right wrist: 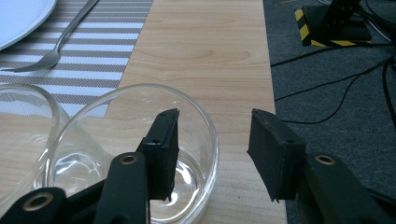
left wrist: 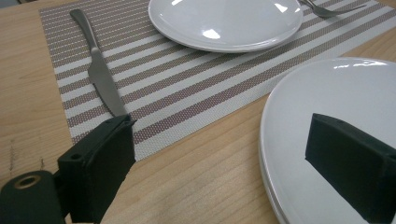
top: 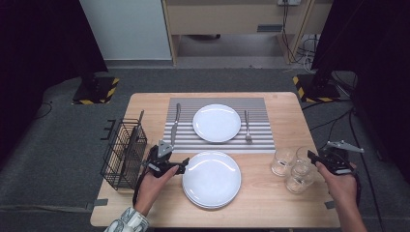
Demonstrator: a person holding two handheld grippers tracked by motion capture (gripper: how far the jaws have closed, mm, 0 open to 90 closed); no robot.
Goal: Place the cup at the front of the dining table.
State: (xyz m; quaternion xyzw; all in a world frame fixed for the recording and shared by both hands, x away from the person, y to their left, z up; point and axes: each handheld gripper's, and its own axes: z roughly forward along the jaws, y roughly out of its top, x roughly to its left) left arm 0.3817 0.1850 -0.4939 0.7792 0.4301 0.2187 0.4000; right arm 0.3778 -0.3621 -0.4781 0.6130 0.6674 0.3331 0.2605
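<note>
Down in the middle of the high view stands the big light wooden table (top: 270, 203). On its upper part lies a grey striped place mat (top: 256, 105) with a round white plate (top: 216, 123), a silver knife (top: 175, 123) on the plate's left and a silver fork (top: 247, 126) on its right. Below the mat sits a stack of round white plates (top: 211, 179). At the table's left edge stands a black wire basket (top: 124, 154).

On the right side are three clear drinking glasses (top: 295, 169), close together. The right gripper (right wrist: 212, 154) is at the nearest clear glass (right wrist: 140, 154): one jaw is inside it and the other is outside its rim. No pad presses the glass wall, so the claw is spread.

The left gripper (left wrist: 224, 158) is spread wide too. One jaw hangs over the rim of the plate stack and the other over bare wood, near the knife tip. It pinches nothing.
</note>
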